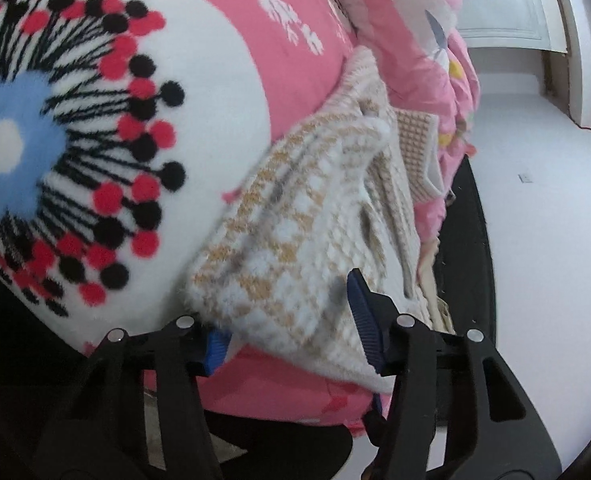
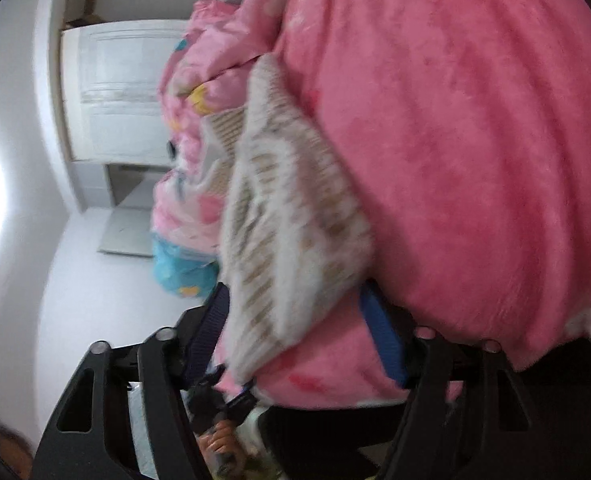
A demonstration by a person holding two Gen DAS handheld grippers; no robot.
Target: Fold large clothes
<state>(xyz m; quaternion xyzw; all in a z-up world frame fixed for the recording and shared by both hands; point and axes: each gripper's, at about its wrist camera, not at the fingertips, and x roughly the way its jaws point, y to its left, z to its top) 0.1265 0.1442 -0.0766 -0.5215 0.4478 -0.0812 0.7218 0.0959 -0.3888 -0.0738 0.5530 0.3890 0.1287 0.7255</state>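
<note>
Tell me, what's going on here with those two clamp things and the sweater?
A person is folding a beige-and-white knitted sweater on a pink blanket, holding a two-finger gripper in each hand. The left gripper has one end of the sweater between its blue pads, and the right gripper has another edge. The pictures are blurred, so I can't tell whether either is pinching firmly. A pink quilt is bunched up behind.

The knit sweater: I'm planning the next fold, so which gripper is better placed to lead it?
Neither clearly. The left gripper and the right gripper each have the knit sweater between their blue pads, lying on the pink blanket. The left view is sharper, a slight edge.
</note>
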